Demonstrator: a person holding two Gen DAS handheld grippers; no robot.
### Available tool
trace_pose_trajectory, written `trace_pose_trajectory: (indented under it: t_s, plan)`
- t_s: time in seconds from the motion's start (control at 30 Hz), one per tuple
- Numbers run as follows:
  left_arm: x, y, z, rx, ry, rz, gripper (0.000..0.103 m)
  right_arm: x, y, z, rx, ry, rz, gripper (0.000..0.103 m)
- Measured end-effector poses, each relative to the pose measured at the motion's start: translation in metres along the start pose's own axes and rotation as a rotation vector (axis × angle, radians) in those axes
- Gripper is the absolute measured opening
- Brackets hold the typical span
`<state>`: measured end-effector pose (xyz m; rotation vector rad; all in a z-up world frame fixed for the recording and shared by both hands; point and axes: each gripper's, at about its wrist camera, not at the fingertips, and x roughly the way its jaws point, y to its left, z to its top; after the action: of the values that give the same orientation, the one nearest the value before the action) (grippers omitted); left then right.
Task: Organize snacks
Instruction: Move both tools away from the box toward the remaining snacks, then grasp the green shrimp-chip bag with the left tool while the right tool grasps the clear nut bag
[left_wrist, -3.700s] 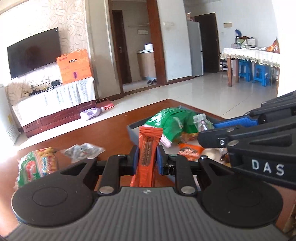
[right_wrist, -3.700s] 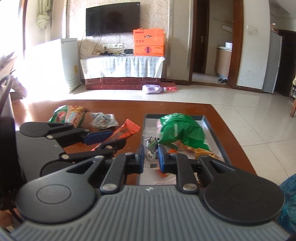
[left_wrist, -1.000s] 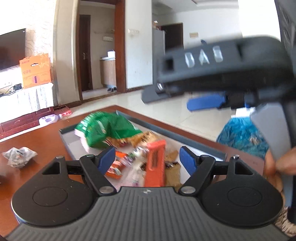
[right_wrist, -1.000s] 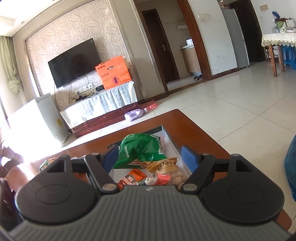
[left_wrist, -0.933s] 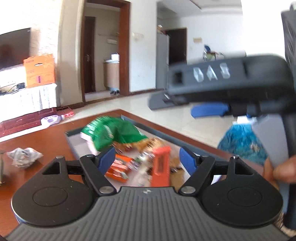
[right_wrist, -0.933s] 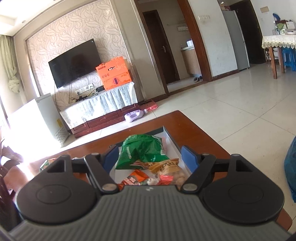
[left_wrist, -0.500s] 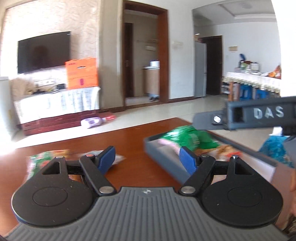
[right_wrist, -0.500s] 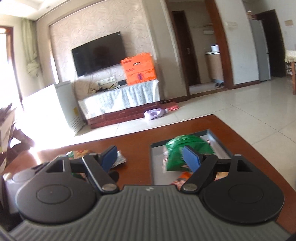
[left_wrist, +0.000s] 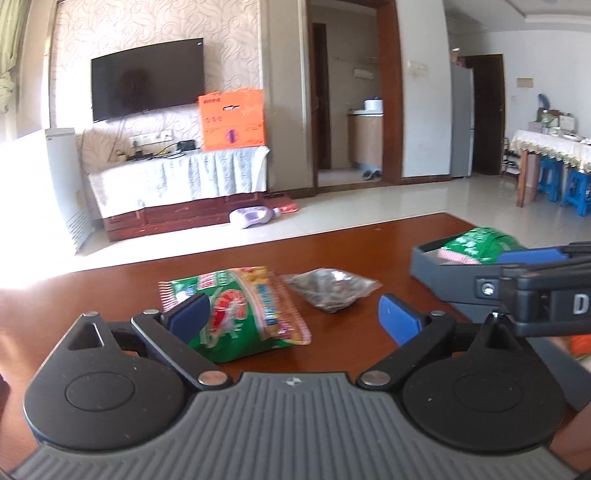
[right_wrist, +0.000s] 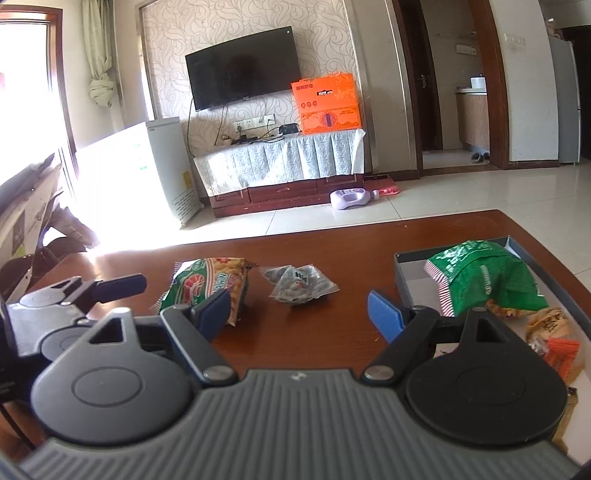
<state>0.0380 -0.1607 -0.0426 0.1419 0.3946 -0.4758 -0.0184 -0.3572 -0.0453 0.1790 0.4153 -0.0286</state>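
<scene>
Just changed: Both grippers have swung away from the tray (right_wrist: 402, 284), where they were a second ago, and now face the two packets left on the wooden table (left_wrist: 332, 243).
Left gripper (left_wrist: 293, 317): Released, nothing between the blue pads; its jaws have just been opening wider, and the orange wafer bar it carried seconds ago is gone from them.
Right gripper (right_wrist: 297, 310): Also spread and empty, jaws just opening a little further.
Peanut bag (left_wrist: 236, 310): Green and red, lying flat at lower centre of the left view, just ahead of the left gripper's left pad.
Clear packet (right_wrist: 299, 282): Dark contents, centre of the right view, beside the peanut bag and apart from the tray.
Tray contents: A green bag (right_wrist: 487, 277) and smaller orange packets at the right edge of the right view.
Meaning: The delivery looks done; two snacks remain outside, and each gripper appears lined up for one.
</scene>
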Motion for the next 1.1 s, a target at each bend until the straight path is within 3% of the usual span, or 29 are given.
trace_pose_trajectory:
  t_s: [0.27,0.53,0.67,1.1]
  plan:
    - [0.021,0.027,0.001,-0.033,0.037,0.037,0.102,0.016,0.005,0.0,-0.001,0.045,-0.023,0.083]
    - [0.049,0.036,0.007,-0.116,0.065,0.05,0.102,0.027,0.009,-0.002,-0.052,0.08,-0.038,0.083]
    - [0.058,0.036,0.009,-0.111,0.068,0.059,0.102,0.035,0.005,0.0,-0.045,0.09,-0.046,0.083]
    - [0.094,0.049,0.015,-0.19,0.107,0.101,0.102,0.095,0.024,0.025,-0.16,0.182,-0.066,0.084]
